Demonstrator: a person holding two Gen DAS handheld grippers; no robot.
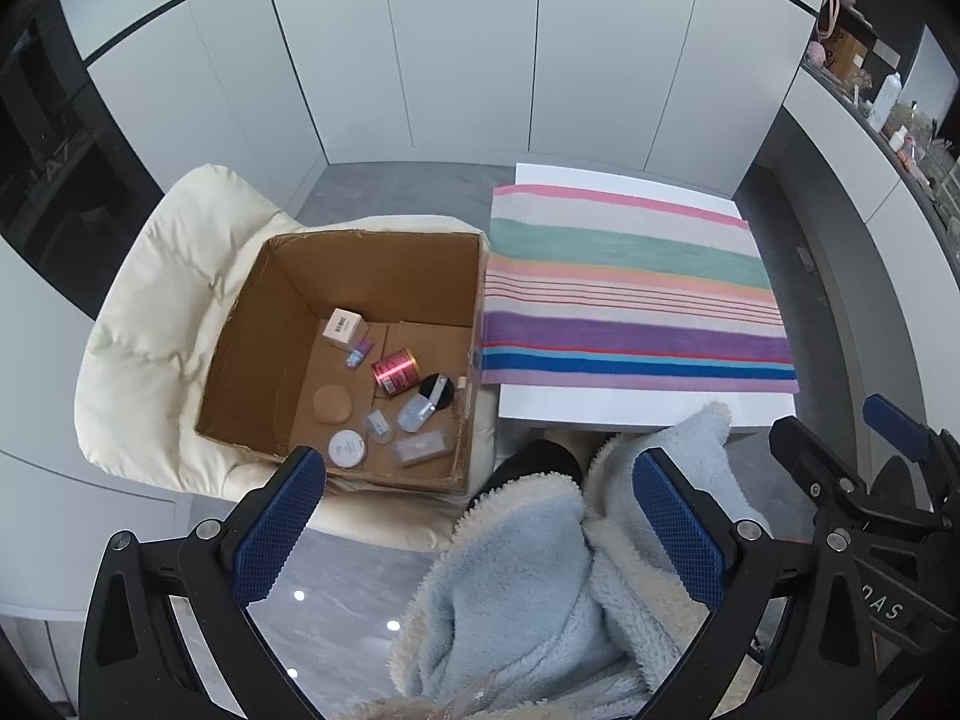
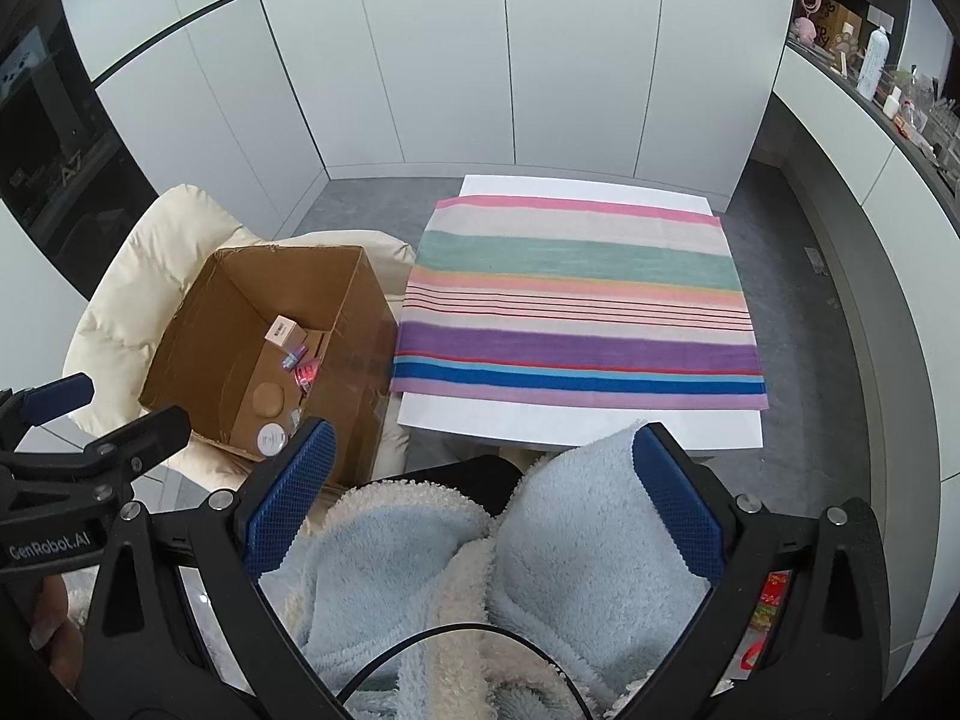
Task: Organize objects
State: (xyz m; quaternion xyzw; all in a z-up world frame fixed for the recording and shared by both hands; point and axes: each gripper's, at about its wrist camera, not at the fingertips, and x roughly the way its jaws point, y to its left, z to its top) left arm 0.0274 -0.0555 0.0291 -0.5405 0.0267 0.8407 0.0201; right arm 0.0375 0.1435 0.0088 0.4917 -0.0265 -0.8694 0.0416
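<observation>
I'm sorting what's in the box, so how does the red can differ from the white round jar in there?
The red can lies on its side near the middle of the cardboard box; the white round jar sits flat, lid up, near the box's front wall. The can is shiny metallic red with label print; the jar is matte white. The can looks taller, the jar squat. Both are round containers resting on the box floor.

We see a cream padded chair (image 1: pixel 156 324), white cabinet doors (image 1: pixel 456 48), grey floor (image 1: pixel 336 594), and, perhaps, bottles on a cluttered shelf (image 2: pixel 870 60) at the right.
</observation>
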